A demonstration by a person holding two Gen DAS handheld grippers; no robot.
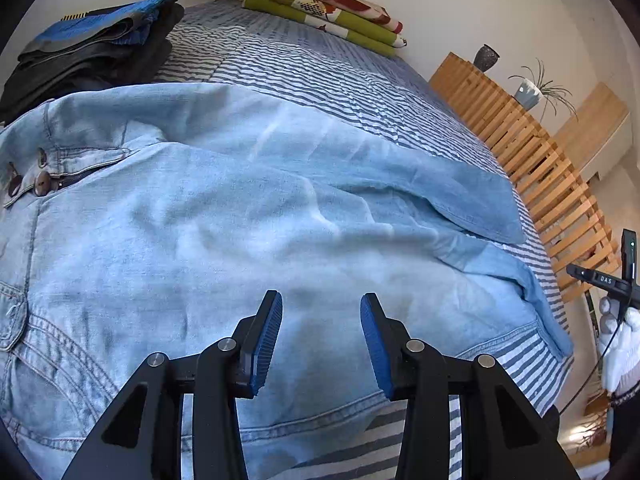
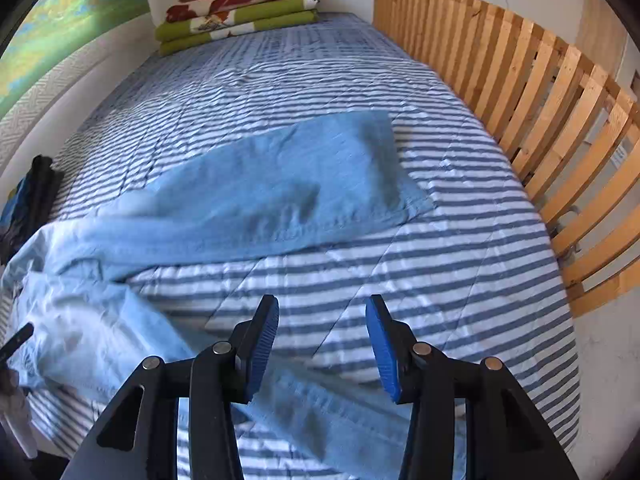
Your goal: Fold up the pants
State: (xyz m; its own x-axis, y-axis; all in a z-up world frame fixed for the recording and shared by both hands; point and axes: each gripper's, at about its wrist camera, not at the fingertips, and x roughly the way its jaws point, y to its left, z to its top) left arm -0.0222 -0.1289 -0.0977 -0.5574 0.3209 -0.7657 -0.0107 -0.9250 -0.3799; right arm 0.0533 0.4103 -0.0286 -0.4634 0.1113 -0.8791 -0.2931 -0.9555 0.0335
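So the light blue denim pants (image 1: 224, 216) are spread out on a bed with a blue-and-white striped cover (image 1: 304, 64), and they aren't folded. In the left wrist view the waistband with its brown buttons (image 1: 40, 182) sits at the left edge, and the fabric is rumpled all the way across to the right. One leg (image 2: 296, 184) runs out toward the far right, lying flat on the stripes, and the other leg trails along the near edge of the bed.

The left gripper (image 1: 321, 340) hovers over the seat and thigh area of the pants, fingers apart, with nothing between the blue pads. The right gripper (image 2: 322, 344) is over the striped cover between the two legs, right above the near leg; fingers apart too, nothing pinched in them. Neither is gripping the cloth as far as I can see.

At the right edge of the left wrist view you can catch a white-gloved hand (image 1: 618, 340) holding the other gripper's handle.

Other stuff around: a pile of dark and blue folded clothes (image 1: 96, 52) at the far left of the bed, a folded green and floral blanket (image 1: 320, 8) at the far end, and a wooden slatted rail (image 2: 532, 92) along the right side with a couple of pots on top.
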